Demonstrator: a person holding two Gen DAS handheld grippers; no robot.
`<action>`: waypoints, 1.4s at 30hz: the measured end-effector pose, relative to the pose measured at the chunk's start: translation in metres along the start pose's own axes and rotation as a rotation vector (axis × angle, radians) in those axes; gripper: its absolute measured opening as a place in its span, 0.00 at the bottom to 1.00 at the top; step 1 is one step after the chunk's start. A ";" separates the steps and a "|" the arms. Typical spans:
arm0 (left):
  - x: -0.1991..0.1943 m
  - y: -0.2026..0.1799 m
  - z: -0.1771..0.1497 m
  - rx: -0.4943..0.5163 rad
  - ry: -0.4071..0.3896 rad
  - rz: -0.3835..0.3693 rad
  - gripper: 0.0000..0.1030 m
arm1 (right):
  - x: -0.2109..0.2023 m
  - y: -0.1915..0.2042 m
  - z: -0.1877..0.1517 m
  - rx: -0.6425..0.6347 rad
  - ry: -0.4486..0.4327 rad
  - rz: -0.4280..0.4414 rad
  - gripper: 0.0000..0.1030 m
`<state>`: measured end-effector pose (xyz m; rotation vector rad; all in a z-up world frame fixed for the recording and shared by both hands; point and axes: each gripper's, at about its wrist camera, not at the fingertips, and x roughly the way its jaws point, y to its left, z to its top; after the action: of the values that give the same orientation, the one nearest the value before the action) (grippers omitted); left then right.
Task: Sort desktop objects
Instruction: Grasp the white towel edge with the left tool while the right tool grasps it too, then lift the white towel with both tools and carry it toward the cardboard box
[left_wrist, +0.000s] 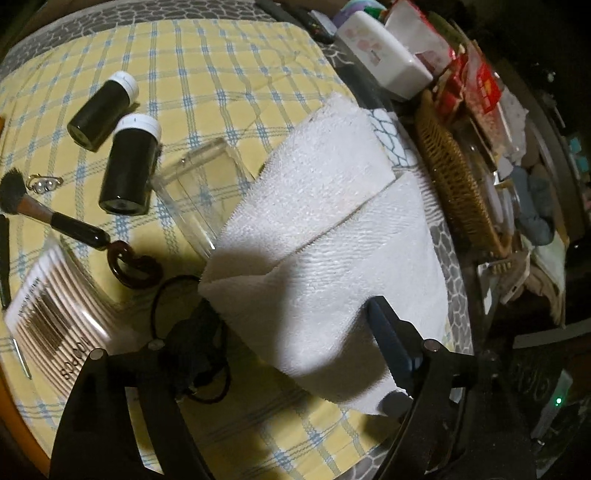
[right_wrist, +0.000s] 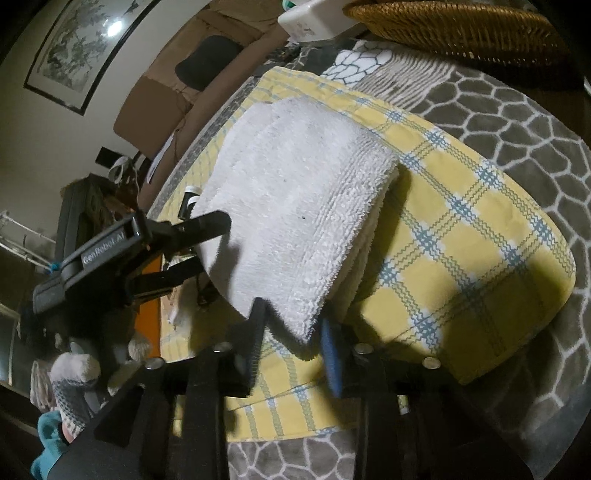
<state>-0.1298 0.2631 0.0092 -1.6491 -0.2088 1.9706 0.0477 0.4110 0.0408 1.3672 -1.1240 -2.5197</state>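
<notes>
A folded white towel (left_wrist: 325, 229) lies on the yellow checked cloth (left_wrist: 221, 74). My left gripper (left_wrist: 295, 332) stands wide open astride the towel's near end, its blue pad (left_wrist: 391, 339) resting on the towel without squeezing it. In the right wrist view the same towel (right_wrist: 295, 206) has its near corner between the fingers of my right gripper (right_wrist: 293, 343), which stand apart and open. The left gripper (right_wrist: 203, 247) also shows there, open at the towel's left edge. Two dark bottles with white caps (left_wrist: 129, 170) (left_wrist: 99, 110) lie to the left of a clear box (left_wrist: 199, 192).
A makeup brush (left_wrist: 48, 214), a brown chain-link clip (left_wrist: 133, 266), a black hair tie (left_wrist: 192, 369) and a barcoded packet (left_wrist: 48, 317) lie at the left. A wicker basket (left_wrist: 458, 184) and a white box (left_wrist: 380, 62) crowd the right edge.
</notes>
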 end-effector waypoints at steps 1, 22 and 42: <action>-0.001 0.001 -0.001 -0.007 -0.008 0.003 0.74 | 0.001 0.000 0.000 -0.005 0.000 -0.003 0.37; -0.112 -0.091 0.006 0.090 -0.168 -0.192 0.17 | -0.049 0.018 0.009 0.027 -0.124 0.094 0.60; -0.361 -0.108 0.003 0.155 -0.448 -0.256 0.17 | -0.184 0.212 0.032 -0.260 -0.266 0.316 0.58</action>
<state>-0.0662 0.1713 0.3695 -1.0129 -0.4018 2.0694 0.0774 0.3430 0.3134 0.7452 -0.9171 -2.5441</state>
